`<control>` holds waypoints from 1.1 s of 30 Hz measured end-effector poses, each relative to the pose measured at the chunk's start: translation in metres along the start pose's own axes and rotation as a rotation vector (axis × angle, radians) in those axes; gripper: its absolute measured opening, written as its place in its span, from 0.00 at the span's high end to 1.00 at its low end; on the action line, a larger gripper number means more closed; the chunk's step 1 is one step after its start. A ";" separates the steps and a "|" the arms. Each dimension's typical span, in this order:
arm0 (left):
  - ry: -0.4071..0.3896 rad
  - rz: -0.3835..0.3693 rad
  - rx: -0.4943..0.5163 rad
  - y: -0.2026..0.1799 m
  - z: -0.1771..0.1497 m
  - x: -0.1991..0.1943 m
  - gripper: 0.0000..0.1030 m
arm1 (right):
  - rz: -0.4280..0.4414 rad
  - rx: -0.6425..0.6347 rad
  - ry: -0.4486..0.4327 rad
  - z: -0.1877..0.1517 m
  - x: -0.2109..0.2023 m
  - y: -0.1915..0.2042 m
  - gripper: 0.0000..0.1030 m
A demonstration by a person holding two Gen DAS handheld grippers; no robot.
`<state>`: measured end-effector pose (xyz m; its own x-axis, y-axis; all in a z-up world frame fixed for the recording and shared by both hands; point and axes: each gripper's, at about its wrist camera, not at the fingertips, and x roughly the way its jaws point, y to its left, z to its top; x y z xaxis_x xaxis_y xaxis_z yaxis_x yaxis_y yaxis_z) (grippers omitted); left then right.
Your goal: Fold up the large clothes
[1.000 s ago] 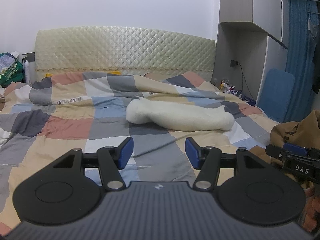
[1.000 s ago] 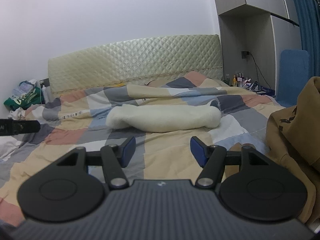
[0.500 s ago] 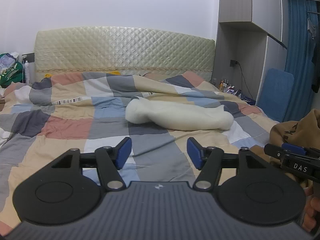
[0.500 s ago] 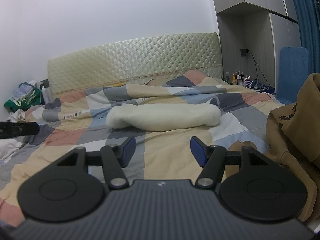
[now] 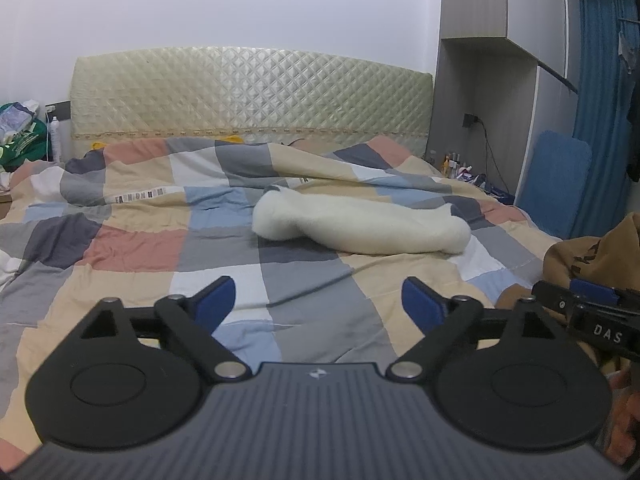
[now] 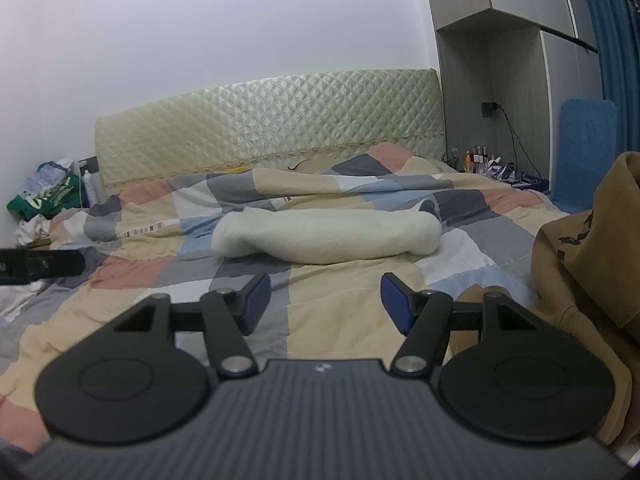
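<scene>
— How many grippers are seen?
— Two are counted: the left gripper (image 5: 318, 304) and the right gripper (image 6: 325, 300), each with two blue pads.

— And garments?
— One brown garment (image 6: 588, 248) is counted at the right edge.

— What else is counted on the bed?
— One checked quilt (image 5: 152, 248) and one rolled cream blanket (image 5: 360, 228) are seen, with one quilted headboard (image 5: 248, 96) behind.

— And beyond it?
— One blue curtain (image 5: 600, 88) is counted. The small bottles beside the bed cannot be counted.

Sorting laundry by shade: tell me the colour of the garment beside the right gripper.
Brown garment, clearest in the right wrist view.
</scene>
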<state>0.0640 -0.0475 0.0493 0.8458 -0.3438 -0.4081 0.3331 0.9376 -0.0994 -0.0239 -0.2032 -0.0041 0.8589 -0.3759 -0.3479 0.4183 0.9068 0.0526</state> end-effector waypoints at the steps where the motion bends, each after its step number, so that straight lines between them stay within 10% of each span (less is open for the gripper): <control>1: 0.001 0.001 0.003 -0.001 0.000 0.000 0.07 | 0.001 -0.004 -0.003 0.000 0.000 0.001 0.32; 13: 0.000 0.019 -0.013 0.003 -0.001 0.003 0.02 | -0.001 -0.013 0.001 0.000 0.002 0.002 0.00; 33: -0.003 0.023 -0.032 0.004 -0.002 0.002 0.01 | -0.007 0.018 0.002 0.000 0.000 -0.002 0.00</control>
<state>0.0661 -0.0447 0.0466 0.8541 -0.3227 -0.4079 0.3007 0.9463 -0.1188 -0.0243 -0.2052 -0.0043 0.8552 -0.3823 -0.3501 0.4300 0.9003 0.0672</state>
